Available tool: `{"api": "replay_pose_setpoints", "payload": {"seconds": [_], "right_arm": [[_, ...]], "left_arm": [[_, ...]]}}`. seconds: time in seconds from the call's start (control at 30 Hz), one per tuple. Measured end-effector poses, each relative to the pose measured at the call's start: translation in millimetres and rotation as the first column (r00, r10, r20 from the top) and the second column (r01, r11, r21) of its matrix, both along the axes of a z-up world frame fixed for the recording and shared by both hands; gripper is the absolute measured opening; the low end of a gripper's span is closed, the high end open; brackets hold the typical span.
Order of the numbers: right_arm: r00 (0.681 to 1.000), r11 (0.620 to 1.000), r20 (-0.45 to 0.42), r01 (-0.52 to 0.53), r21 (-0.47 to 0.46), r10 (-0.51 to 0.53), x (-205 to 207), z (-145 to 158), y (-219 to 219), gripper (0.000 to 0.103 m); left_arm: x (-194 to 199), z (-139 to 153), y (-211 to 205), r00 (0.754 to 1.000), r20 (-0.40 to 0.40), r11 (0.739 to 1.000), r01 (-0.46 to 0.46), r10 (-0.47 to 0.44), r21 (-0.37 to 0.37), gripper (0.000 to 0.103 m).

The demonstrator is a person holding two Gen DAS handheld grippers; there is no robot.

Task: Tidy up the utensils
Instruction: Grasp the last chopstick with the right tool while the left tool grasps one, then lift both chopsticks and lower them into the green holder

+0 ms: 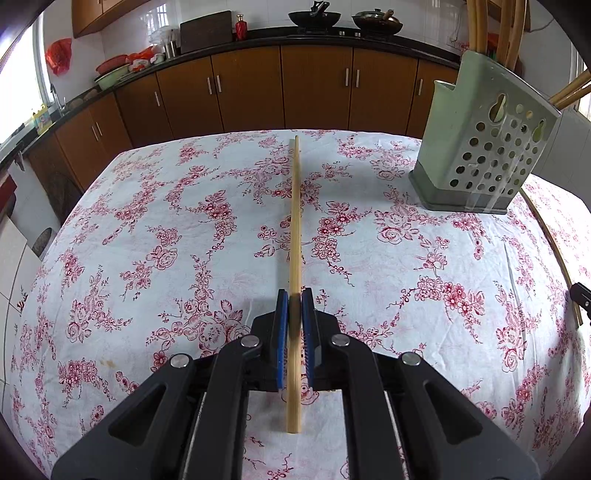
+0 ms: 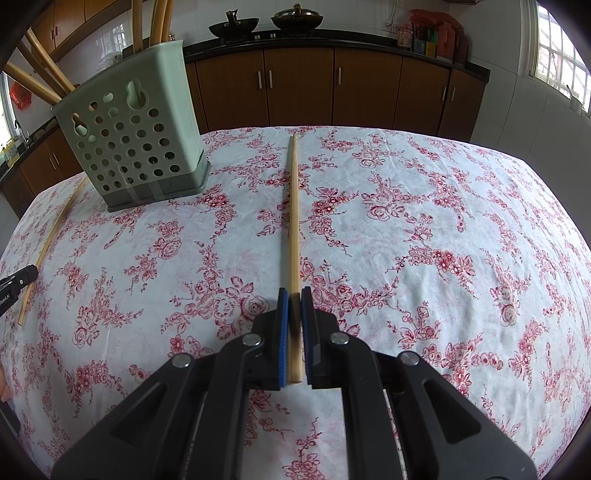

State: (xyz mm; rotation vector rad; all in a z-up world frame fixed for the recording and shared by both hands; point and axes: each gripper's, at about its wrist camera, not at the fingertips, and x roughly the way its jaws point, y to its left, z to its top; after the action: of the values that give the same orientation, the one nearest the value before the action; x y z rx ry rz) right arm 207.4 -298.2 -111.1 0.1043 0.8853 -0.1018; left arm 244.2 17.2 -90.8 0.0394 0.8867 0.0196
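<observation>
My left gripper (image 1: 295,295) is shut on a bamboo chopstick (image 1: 295,221) that points straight ahead over the floral tablecloth. My right gripper (image 2: 294,293) is shut on another bamboo chopstick (image 2: 293,214), also pointing ahead. A pale green perforated utensil holder (image 1: 484,140) stands at the right in the left wrist view and at the left in the right wrist view (image 2: 136,133), with several chopsticks standing in it. The left gripper's chopstick (image 2: 51,240) and its tip (image 2: 16,282) show at the far left of the right wrist view.
The table has a white cloth with red flowers (image 1: 166,258). Brown kitchen cabinets (image 1: 314,88) line the far wall, with woks (image 1: 314,16) on the black counter. The right gripper's tip (image 1: 581,295) shows at the right edge of the left wrist view.
</observation>
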Motion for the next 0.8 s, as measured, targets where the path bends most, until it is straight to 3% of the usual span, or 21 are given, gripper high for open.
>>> {"api": "replay_pose_setpoints", "payload": {"seconds": [0.63,0.8], "right_arm": [[1.0,1.0,0.002,-0.004,-0.001,0.004,-12,1,1,0.008],[0.996,1.0,0.085,-0.004,0.003,0.004,-31,27,-3,0.008]], "left_arm": [[-22,0,-3,1.0,-0.004,1.0,0.014,-0.014,0.002,0.008],[-34,18,6,1.0,0.022,1.0,0.018,-0.018,-0.02,0.008]]}}
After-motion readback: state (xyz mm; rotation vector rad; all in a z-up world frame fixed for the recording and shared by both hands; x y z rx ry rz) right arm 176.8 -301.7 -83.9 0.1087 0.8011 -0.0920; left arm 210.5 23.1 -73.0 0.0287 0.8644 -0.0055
